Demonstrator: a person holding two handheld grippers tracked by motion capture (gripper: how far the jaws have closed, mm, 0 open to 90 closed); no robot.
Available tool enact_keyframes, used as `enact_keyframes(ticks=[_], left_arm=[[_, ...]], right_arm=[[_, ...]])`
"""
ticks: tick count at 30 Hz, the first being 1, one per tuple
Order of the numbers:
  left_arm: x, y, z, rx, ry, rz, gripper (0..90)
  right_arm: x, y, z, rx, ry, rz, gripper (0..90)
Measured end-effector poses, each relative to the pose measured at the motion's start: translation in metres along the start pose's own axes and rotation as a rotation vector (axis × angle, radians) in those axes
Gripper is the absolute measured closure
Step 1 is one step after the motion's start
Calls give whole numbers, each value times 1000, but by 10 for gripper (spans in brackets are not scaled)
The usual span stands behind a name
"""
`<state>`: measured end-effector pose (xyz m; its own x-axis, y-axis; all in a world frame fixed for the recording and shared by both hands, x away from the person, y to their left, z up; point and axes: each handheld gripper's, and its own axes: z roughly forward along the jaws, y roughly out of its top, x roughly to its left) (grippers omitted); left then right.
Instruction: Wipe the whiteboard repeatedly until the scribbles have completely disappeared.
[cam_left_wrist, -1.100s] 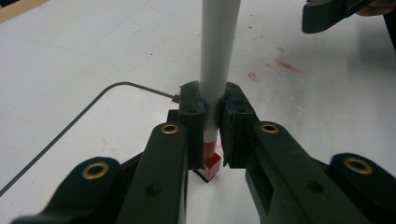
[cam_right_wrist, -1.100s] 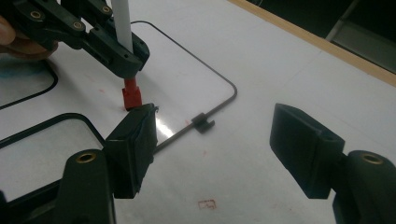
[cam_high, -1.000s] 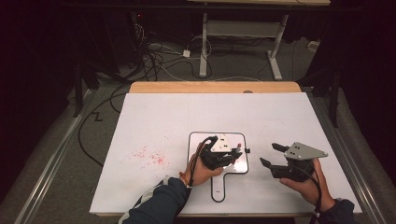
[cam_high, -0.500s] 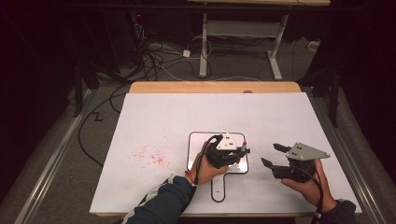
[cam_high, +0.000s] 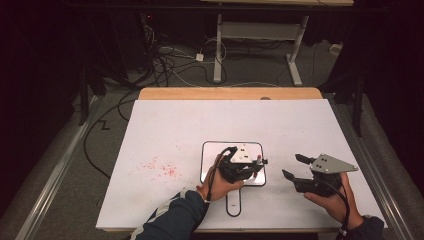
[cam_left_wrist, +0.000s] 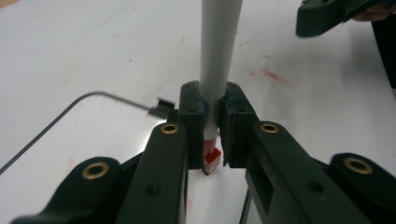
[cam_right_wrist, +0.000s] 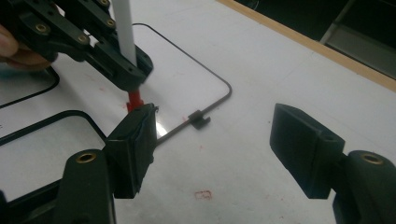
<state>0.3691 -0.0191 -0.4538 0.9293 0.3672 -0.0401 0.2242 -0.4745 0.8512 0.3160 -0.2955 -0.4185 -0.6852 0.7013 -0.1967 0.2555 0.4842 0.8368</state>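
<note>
A white counter (cam_high: 165, 135) carries a black-outlined whiteboard panel (cam_high: 212, 150). Over its right edge the left claw (cam_left_wrist: 212, 116) is clamped on an upright white marker (cam_left_wrist: 219, 56), red tip down. The right claw (cam_high: 292, 167) hovers just beside, jaws wide apart, empty.

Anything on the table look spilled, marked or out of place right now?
Yes: red smudges speckle the white table left of the small whiteboard, off its surface. The left gripper holds a red-tipped marker over the board, so they look like stray ink.
</note>
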Motion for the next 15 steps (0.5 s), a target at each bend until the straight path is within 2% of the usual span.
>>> enact_keyframes(ticks=[2,4,6,9,11,15], left_arm=[[2,-6,-9,5,13,-14,787],[3,-10,-19,19,41,-10,787],[5,-16,-27,11,54,-9,787],[10,-25,-40,7,77,-34,786],[12,-29,-47,11,97,-35,787],[14,-42,-64,5,122,-64,787]], right_arm=[[1,0,0,2,2,-1,331],[2,1,1,3,5,-7,331],[2,1,1,1,8,-7,331],[2,2,1,-8,-7,-9,333],[2,3,1,-13,-7,-4,333],[4,4,4,-7,1,-17,332]])
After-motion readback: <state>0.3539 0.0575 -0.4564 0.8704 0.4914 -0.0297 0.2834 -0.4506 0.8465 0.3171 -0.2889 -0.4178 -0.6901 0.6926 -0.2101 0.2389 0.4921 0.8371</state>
